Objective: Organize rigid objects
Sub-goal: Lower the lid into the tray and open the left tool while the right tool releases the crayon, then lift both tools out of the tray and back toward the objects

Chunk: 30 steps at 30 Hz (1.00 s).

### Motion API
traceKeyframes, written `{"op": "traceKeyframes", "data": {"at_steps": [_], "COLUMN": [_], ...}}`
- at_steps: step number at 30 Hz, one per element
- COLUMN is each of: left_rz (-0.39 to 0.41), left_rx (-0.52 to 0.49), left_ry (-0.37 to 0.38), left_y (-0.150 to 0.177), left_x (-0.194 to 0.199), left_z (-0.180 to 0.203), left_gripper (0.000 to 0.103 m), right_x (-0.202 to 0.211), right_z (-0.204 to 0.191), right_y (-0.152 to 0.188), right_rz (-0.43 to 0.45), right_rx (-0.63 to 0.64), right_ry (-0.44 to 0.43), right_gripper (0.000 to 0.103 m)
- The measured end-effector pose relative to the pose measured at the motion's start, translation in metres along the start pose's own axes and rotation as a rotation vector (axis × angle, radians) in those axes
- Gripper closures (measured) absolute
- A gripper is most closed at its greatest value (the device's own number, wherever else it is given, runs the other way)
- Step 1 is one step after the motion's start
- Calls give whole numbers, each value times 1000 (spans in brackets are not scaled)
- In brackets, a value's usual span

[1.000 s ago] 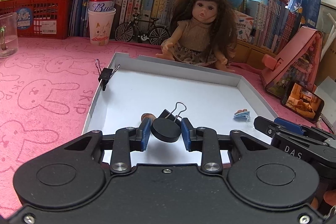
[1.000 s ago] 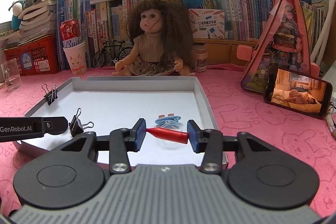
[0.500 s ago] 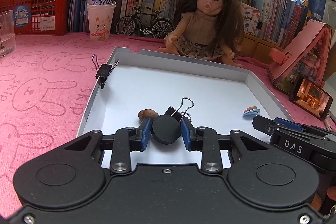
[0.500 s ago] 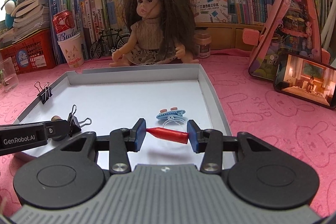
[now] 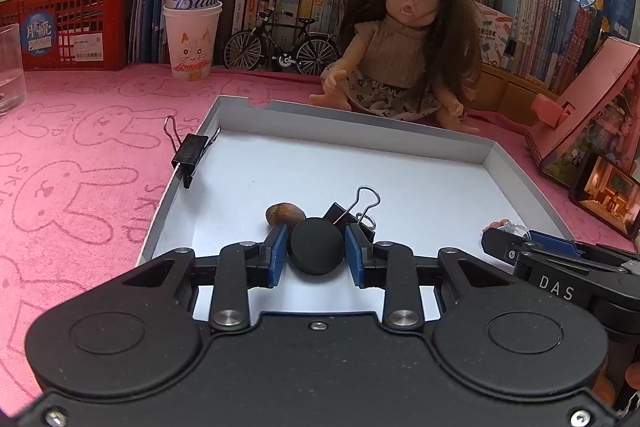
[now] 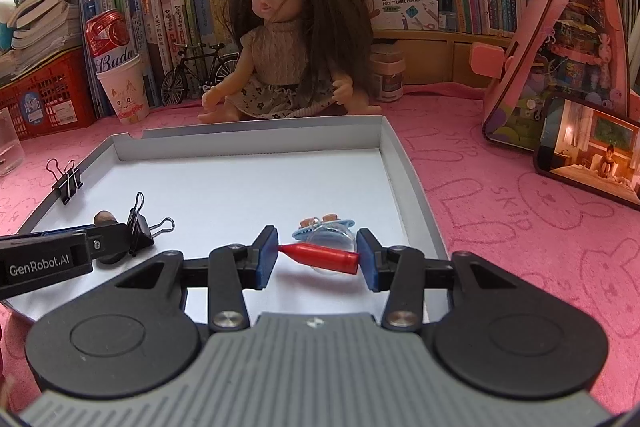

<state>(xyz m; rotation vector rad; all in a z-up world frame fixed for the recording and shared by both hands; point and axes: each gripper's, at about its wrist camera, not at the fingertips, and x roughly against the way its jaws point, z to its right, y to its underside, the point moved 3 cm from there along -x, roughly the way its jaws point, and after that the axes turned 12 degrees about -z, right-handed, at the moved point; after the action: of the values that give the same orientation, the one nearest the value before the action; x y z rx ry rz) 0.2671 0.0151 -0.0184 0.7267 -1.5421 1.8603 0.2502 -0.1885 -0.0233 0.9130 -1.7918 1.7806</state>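
A black round disc (image 5: 317,251) is pinched edge to edge between the blue pads of the left gripper (image 5: 316,254), and a red pointed cap (image 6: 320,257), shaped like a crayon tip, is pinched lengthwise between the pads of the right gripper (image 6: 317,254), its point against one pad and its flat end against the other. Both pieces are carried above the near part of a shallow white tray (image 5: 352,115) that is set on a pink bunny-print cloth (image 5: 72,187). The step in hand is judged to be placement into the tray, and it is best done by lowering each piece to a bare patch of the floor before the jaws are spread, so that nothing is dropped or sent rolling. The disc should be set clear of the black binder clip (image 5: 348,215) and the brown nut-like piece (image 5: 285,214) just beyond it; the red cap should be kept off the small blue-rimmed clear trinket (image 6: 326,229) lying directly behind it. The cap is held only by its ends, so the grip may be lost if it is tilted. A second binder clip (image 5: 191,153) is fastened over the tray's left wall. The disc looks matte, flat and thick; the cap looks glossy, hard and tapered.
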Motion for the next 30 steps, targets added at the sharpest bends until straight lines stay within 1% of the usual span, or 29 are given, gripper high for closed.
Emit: {"op": "traceKeyframes", "data": {"at_steps": [4,5,6,7,8,9,10,13,18,21,24,28,30], "left_rz": [-10,-12,-13,-14,-14,-13,-11,6,39,55,69,88,96], "left_rx": [11,14,12,10,8,7,6,-11,-47,-66,-77,-80,-83], "left_ry": [-8,-9,-10,-10,-10,-9,-8,6,26,36,41,56,62], "left_y": [-3,-3,-3,-2,-2,-1,-1,0,4,8,11,16,19], "left_x": [-1,0,2,3,5,7,9,18,35,46,55,66,72], "left_z": [0,0,0,0,1,1,1,4,11,15,17,15,15], "left_gripper": [73,73,72,71,67,62,61,56,42,37,34,29,27], "right_x": [-3,-2,-1,0,2,3,5,10,23,30,37,45,49], "right_z": [-2,-1,-1,-1,0,0,1,2,3,3,3,3,2], "right_y": [-2,-2,-2,-2,-2,-1,-1,-1,0,1,3,7,10], "right_rz": [-12,-11,-8,-4,1,3,4,10,24,33,40,48,51], "right_rx": [-1,-4,-7,-7,-7,-8,-8,-10,-15,-12,-2,3,9], "right_ry": [1,-2,-6,-8,-8,-7,-11,-12,-16,-14,-9,-14,-15], "right_gripper": [54,51,49,49,49,47,40,39,32,29,27,20,19]}}
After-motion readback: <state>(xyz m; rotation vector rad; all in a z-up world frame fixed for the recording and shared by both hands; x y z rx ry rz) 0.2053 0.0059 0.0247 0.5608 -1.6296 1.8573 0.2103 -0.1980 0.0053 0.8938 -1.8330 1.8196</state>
